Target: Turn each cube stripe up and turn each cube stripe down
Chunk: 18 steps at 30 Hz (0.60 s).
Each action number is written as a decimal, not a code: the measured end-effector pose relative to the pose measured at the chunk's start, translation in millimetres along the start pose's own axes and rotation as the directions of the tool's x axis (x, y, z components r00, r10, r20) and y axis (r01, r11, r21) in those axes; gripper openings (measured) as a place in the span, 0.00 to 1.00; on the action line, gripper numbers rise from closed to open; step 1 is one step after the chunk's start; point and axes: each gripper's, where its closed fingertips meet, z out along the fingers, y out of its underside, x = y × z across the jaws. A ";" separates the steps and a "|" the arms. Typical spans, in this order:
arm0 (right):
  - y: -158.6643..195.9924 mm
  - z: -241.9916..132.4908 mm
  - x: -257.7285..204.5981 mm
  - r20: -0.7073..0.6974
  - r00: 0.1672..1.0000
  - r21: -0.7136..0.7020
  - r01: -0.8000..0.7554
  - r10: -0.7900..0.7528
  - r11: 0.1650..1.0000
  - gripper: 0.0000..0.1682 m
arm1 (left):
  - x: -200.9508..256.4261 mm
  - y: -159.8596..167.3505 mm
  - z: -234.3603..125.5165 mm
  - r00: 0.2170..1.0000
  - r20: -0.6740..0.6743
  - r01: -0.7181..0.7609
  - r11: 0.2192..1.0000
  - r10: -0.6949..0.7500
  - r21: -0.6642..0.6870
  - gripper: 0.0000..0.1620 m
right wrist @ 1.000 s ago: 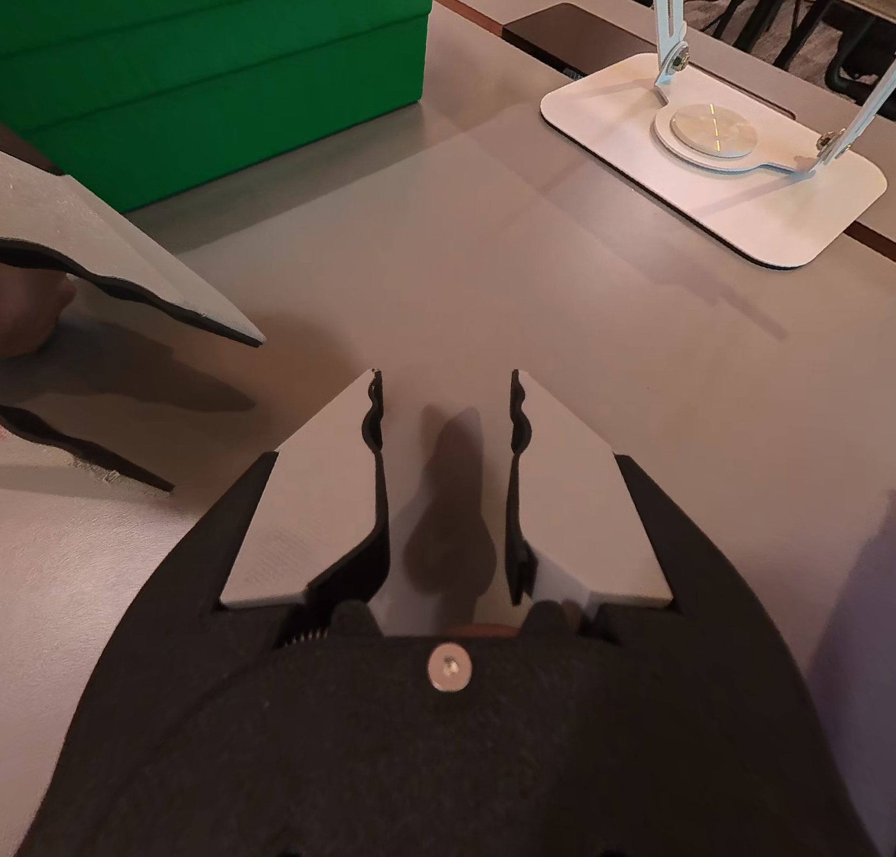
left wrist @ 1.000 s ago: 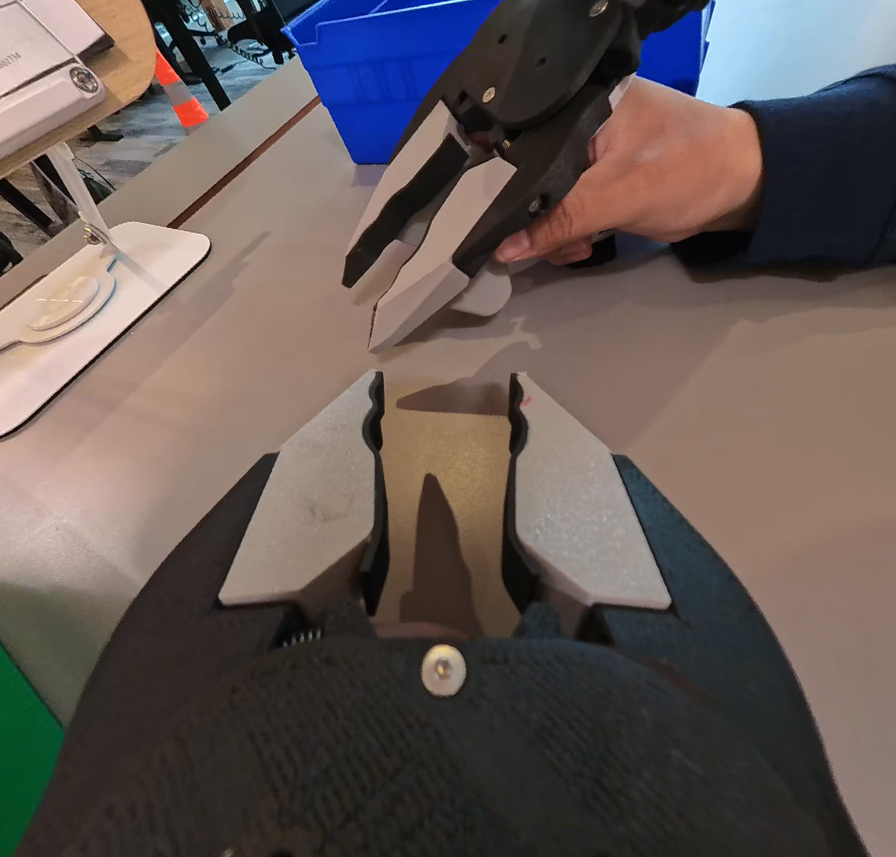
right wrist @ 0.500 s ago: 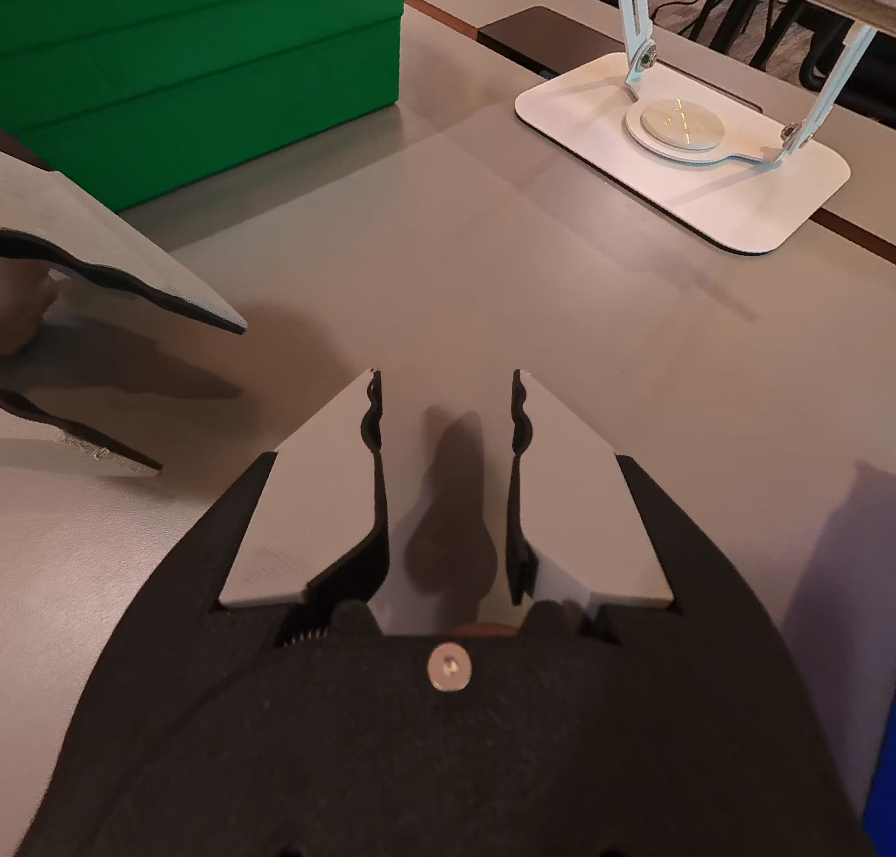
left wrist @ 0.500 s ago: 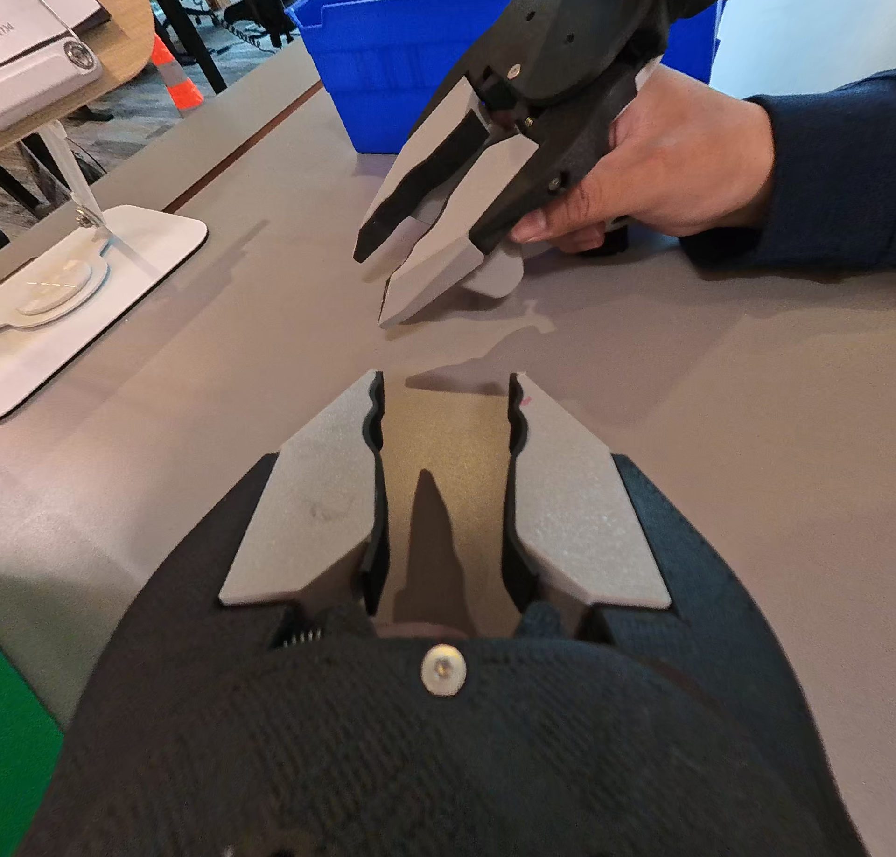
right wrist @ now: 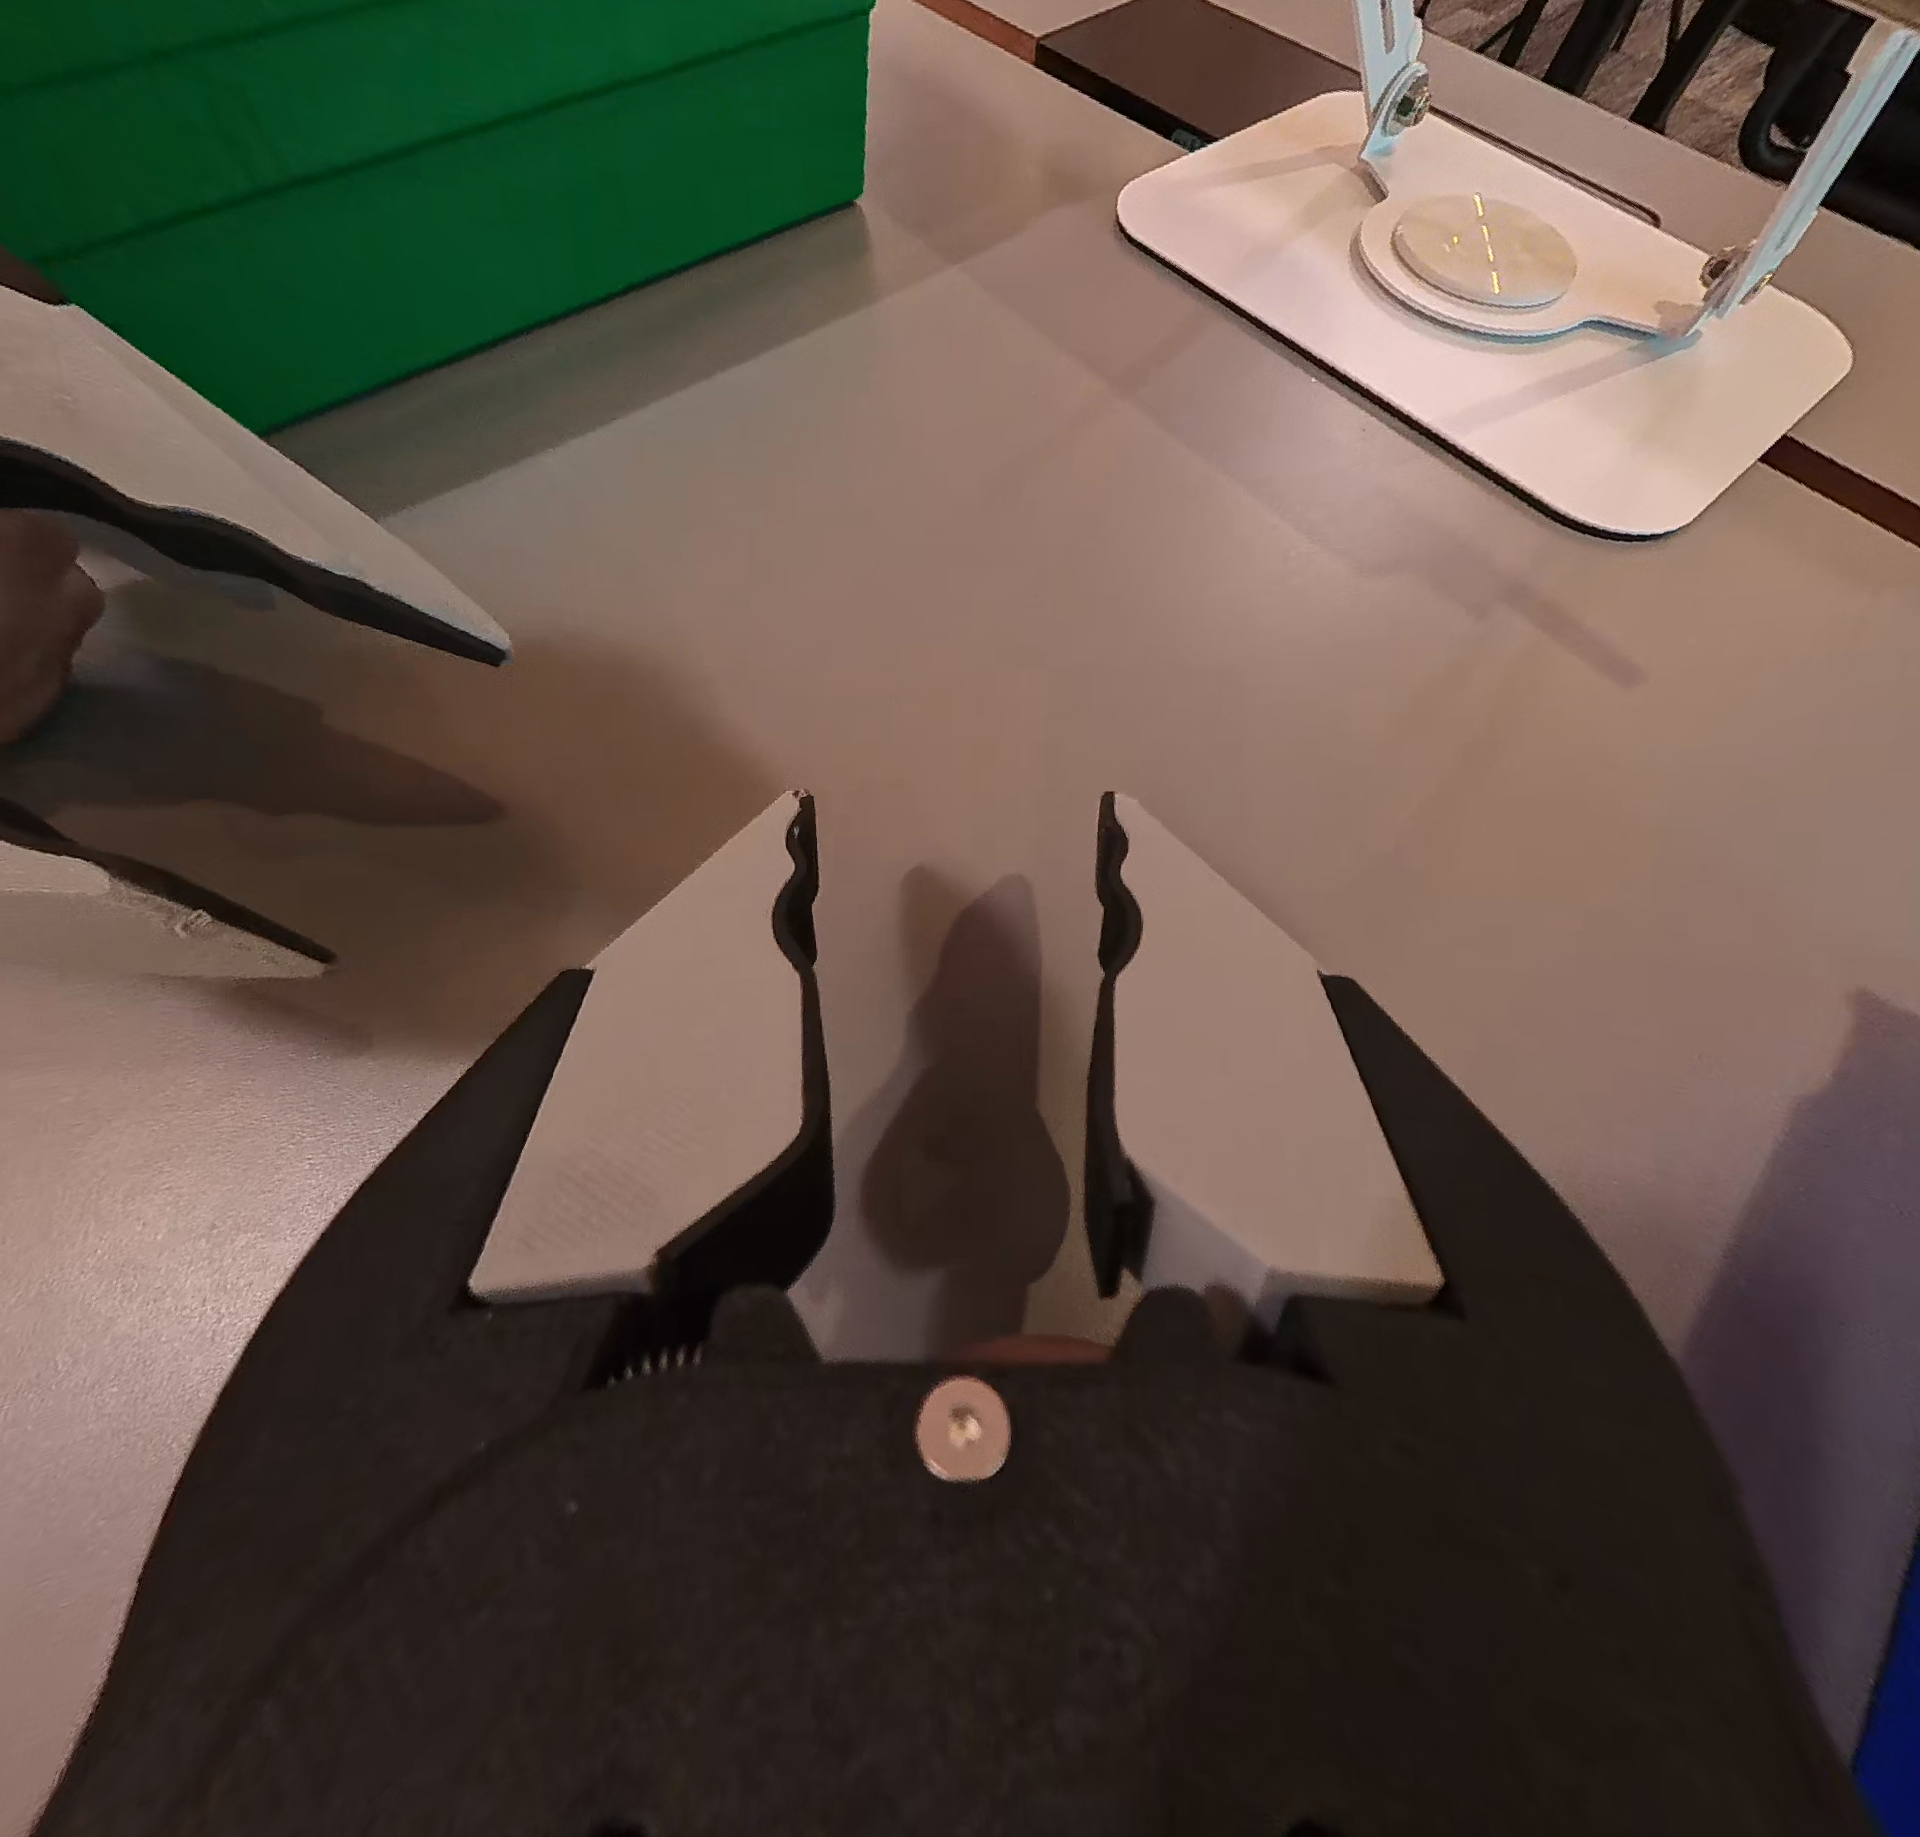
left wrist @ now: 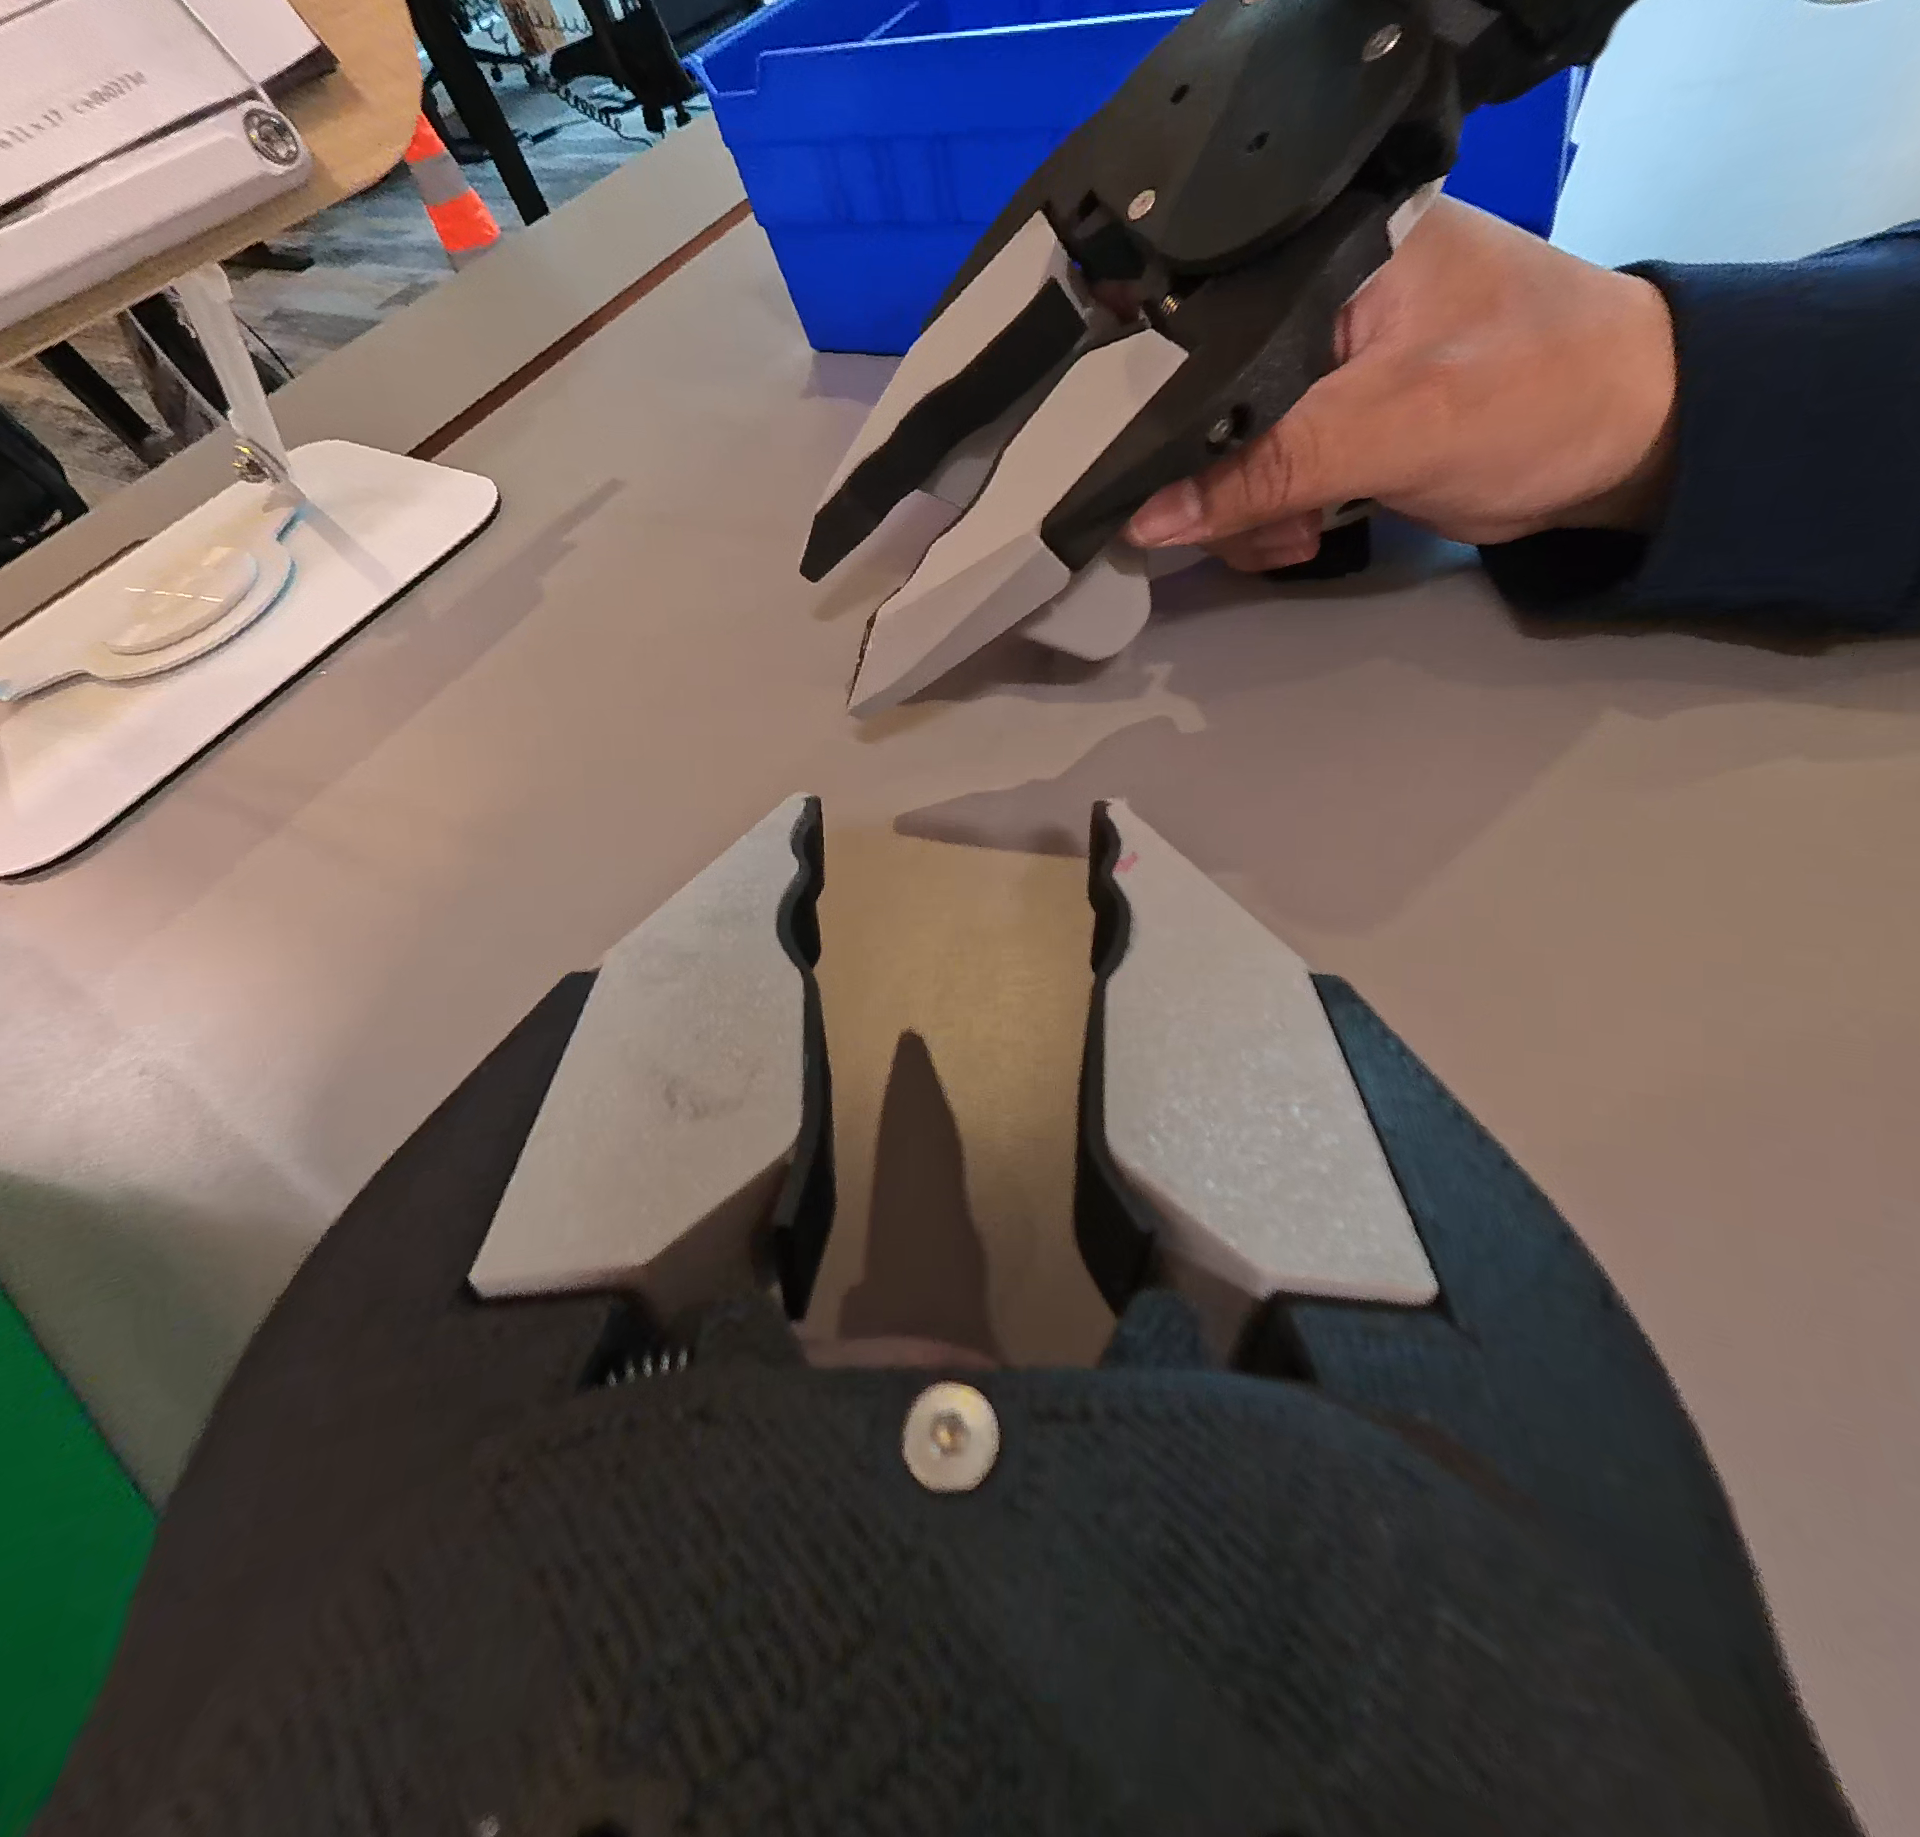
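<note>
A grey table (left wrist: 1558, 956) filled both views, bare under and between the two tools. Ahead and to the left of the right gripper (right wrist: 958, 800) stood a green box (right wrist: 436, 125), its top cut off by the frame; ahead and to its right sat a white stand base (right wrist: 1507, 405) with a round metal disc and slanted legs. Beyond the left gripper (left wrist: 954, 813), behind the other tool, sat a blue bin (left wrist: 935, 177), its inside hidden by its wall. The same white base lay to the far left there, under a tilted white board cut off at the corner. A hand (left wrist: 1455, 416) in a dark sleeve held the right gripper, tilted tips down just above the table, just ahead of the left gripper's tips and apart from them. Both grippers had their jaws spread with nothing between them. No cube showed in either view, so where the cubes lay could not be told.
</note>
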 end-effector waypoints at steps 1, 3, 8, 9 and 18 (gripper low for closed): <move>0.0 0.0 0.1 -0.003 1.000 0.000 0.003 -0.003 1.000 0.30 | 0.2 -0.2 -1.2 1.000 0.001 0.007 1.000 -0.007 0.004 0.31; -0.6 -0.5 0.0 -0.005 1.000 0.004 0.006 -0.006 1.000 0.31 | 1.1 -0.5 -3.8 1.000 0.000 0.023 1.000 -0.023 0.011 0.29; -0.7 -8.1 -1.8 0.001 1.000 0.033 0.010 -0.010 0.999 0.31 | 5.9 4.6 -8.1 1.000 0.004 0.025 1.000 -0.025 -0.017 0.31; -1.4 -10.4 -1.6 0.001 1.000 0.044 0.007 -0.007 0.999 0.31 | 7.6 8.1 -10.6 1.000 0.000 0.020 0.999 -0.020 -0.034 0.32; 2.6 -10.7 -3.4 0.023 1.000 0.024 -0.004 0.004 1.000 0.32 | -58.0 -40.8 -87.2 0.997 0.057 0.059 0.998 -0.060 0.014 0.31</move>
